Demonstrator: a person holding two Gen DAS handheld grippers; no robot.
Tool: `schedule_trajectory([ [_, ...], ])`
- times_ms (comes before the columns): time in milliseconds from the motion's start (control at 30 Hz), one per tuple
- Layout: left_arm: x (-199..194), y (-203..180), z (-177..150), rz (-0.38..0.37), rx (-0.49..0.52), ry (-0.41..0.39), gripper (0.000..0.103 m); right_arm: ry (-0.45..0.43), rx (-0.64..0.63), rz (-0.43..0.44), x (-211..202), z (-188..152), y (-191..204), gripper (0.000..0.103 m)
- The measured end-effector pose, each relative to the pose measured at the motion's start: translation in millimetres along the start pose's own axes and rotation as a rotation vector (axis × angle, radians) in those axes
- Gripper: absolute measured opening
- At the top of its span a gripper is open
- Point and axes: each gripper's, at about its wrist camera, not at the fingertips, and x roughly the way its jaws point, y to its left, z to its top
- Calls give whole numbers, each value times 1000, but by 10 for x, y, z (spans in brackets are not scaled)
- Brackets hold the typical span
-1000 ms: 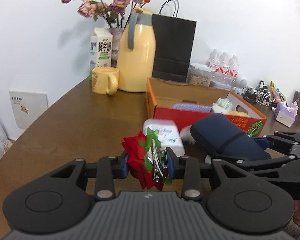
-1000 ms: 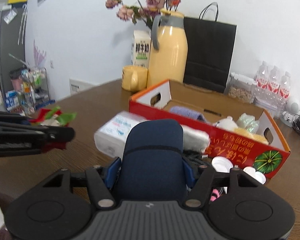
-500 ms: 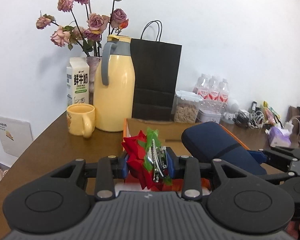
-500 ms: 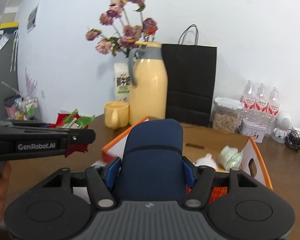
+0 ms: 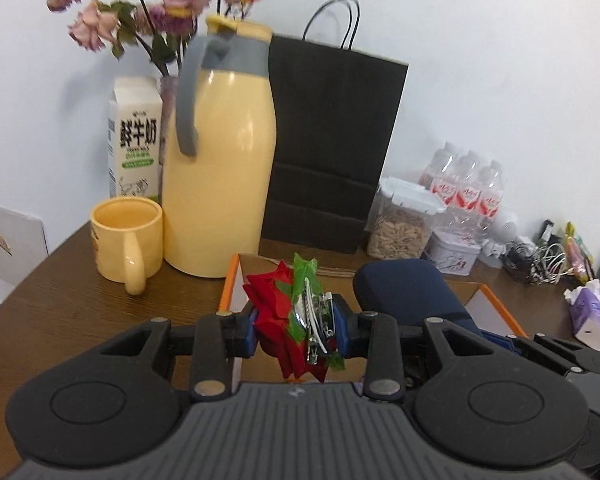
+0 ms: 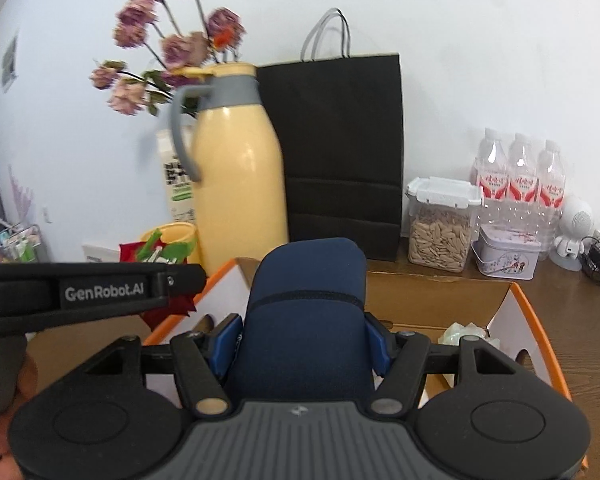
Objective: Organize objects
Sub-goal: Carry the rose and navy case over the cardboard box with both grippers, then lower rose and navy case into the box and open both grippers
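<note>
A brown wooden tabletop [image 5: 60, 300] against a white wall carries a yellow jug [image 5: 220, 160], a mug [image 5: 126, 236] and a black paper bag [image 5: 332, 140]. Over the open cardboard box [image 6: 532, 312], the left claw [image 5: 296, 330] clamps a red flower hair clip [image 5: 288, 320], and beside it the right claw [image 6: 304, 344] grips a navy pouch [image 6: 304, 312].
</note>
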Motion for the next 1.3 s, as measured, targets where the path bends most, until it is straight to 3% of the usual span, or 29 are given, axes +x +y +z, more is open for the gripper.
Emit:
schedule_trajectory([
  [267,468,-58,-76,0,25,85,36,57,54,-5,399,-136,-150,62],
  [433,494,-88,-95,7,44,82,41,82,51,-15,463,-175,-201,65],
  [500,464,-115,-107,17,61,77,61,86,47,-23,444,-181,-205,70],
  [567,418,-136,-112,29,76,59,100,64,30,-62,378,-177,-192,87],
  [600,390,-144,-108,34,82,47,103,53,25,-77,346,-167,-194,97],
  [667,339,-162,-95,37,93,32,103,38,25,-84,292,-152,-211,103],
  [967,230,-192,-47,63,98,17,103,42,35,-80,219,-115,-282,103],
  [1300,-198,-192,-5,77,124,-42,103,-48,-27,-84,-283,-52,-226,103],
])
